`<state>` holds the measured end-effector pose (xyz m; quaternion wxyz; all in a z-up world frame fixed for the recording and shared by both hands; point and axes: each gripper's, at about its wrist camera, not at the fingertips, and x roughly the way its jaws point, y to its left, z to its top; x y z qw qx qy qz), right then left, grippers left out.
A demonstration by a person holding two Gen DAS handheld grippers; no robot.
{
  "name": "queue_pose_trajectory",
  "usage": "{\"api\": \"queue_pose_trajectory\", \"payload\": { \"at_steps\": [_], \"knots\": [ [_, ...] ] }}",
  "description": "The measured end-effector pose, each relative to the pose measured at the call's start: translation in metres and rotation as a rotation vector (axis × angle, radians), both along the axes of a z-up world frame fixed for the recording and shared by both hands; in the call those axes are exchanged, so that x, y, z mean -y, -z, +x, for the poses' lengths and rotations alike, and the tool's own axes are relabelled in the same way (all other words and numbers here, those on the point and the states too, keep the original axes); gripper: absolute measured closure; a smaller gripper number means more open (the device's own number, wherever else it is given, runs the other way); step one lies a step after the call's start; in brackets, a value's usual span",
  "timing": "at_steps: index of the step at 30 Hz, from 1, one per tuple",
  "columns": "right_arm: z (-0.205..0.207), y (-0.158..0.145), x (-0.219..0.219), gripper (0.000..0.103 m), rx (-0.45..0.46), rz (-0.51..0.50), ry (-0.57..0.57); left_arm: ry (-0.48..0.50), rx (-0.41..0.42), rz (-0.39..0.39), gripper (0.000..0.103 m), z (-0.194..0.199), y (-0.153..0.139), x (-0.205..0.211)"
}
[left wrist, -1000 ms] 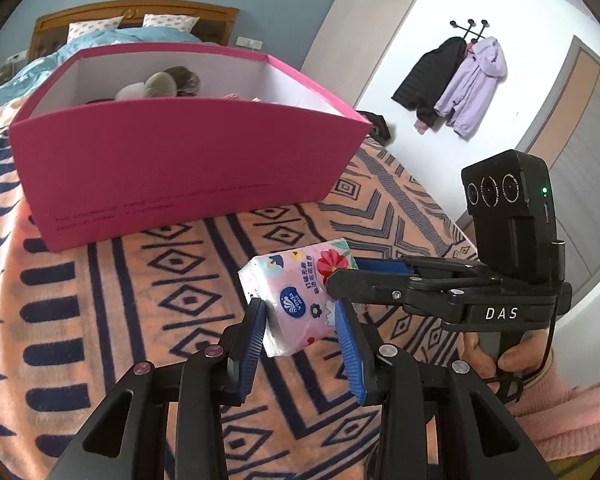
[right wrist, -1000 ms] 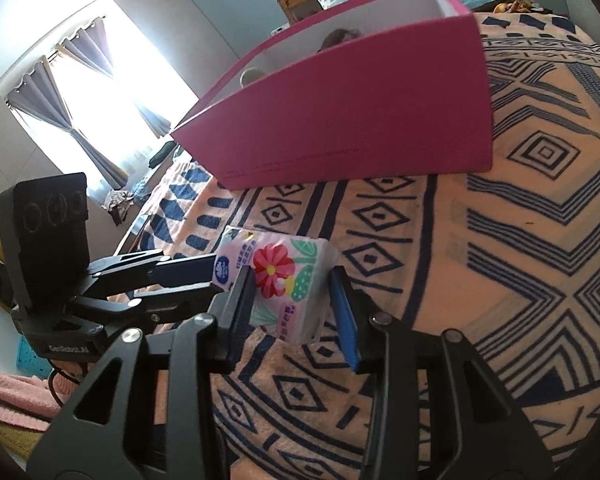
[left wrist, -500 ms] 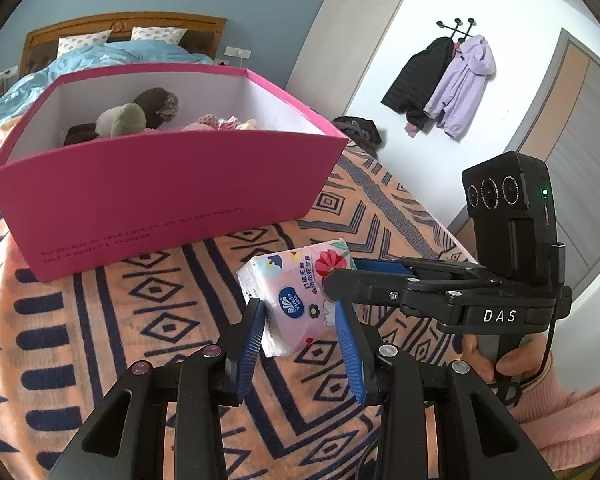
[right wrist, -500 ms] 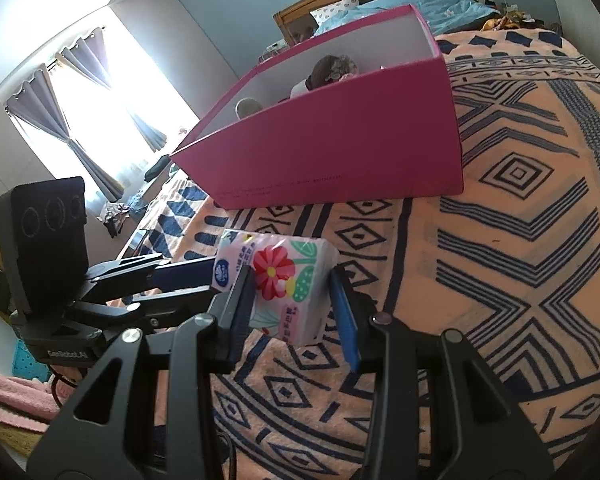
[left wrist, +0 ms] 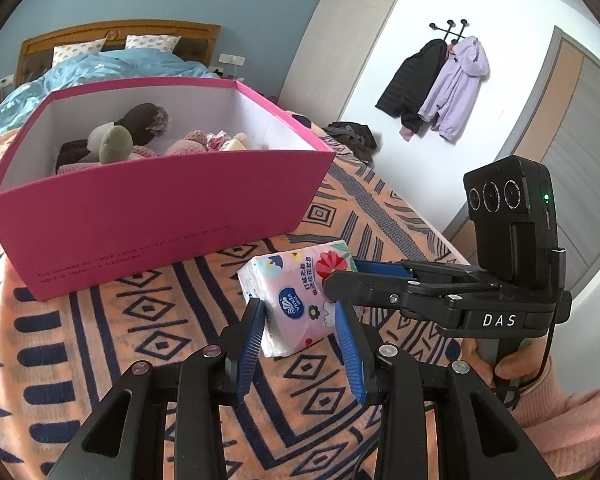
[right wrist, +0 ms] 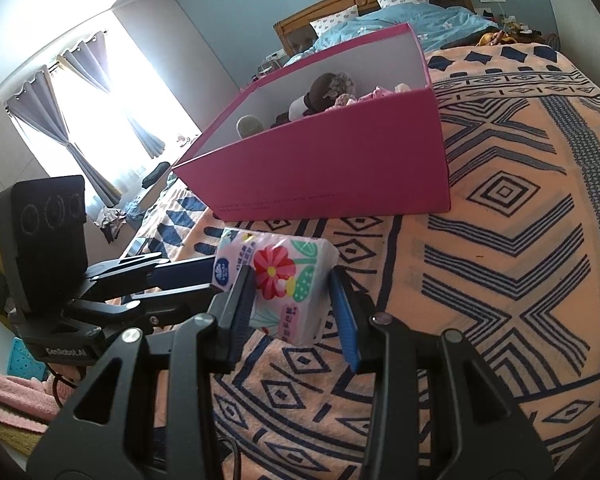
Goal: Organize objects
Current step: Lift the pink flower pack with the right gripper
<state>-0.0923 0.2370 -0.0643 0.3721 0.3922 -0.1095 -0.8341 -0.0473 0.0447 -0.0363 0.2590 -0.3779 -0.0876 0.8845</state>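
Observation:
A pink flower-printed tissue pack (left wrist: 296,300) hangs just above the patterned blanket, in front of the pink box (left wrist: 160,208). My left gripper (left wrist: 300,312) is shut on the pack's near end, blue pads pressing both sides. From the right, my right gripper (left wrist: 346,276) is shut on the pack's other end. In the right wrist view the tissue pack (right wrist: 284,276) sits between the right gripper (right wrist: 292,292) pads, and the left gripper (right wrist: 210,276) clamps its left end. The pink box (right wrist: 340,172) stands open and holds several soft toys (left wrist: 116,140).
The orange and navy blanket (right wrist: 500,240) covers the bed on all sides of the box. A blue duvet and pillows (left wrist: 100,60) lie behind the box. Coats (left wrist: 440,84) hang on the wall at right. A hand in a pink sleeve (left wrist: 512,368) holds the right gripper.
The box now sits lower in both views and more of its inside shows. Both grippers keep their hold on the tissue pack.

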Motion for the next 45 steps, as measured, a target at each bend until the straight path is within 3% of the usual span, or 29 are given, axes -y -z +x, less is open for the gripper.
{"api": "queue_pose_trajectory", "payload": {
  "at_steps": [45],
  "knots": [
    [-0.004, -0.027, -0.001, 0.061, -0.091, -0.019, 0.009, -0.024, -0.06, -0.008, 0.067, -0.013, -0.023, -0.001]
  ]
}}
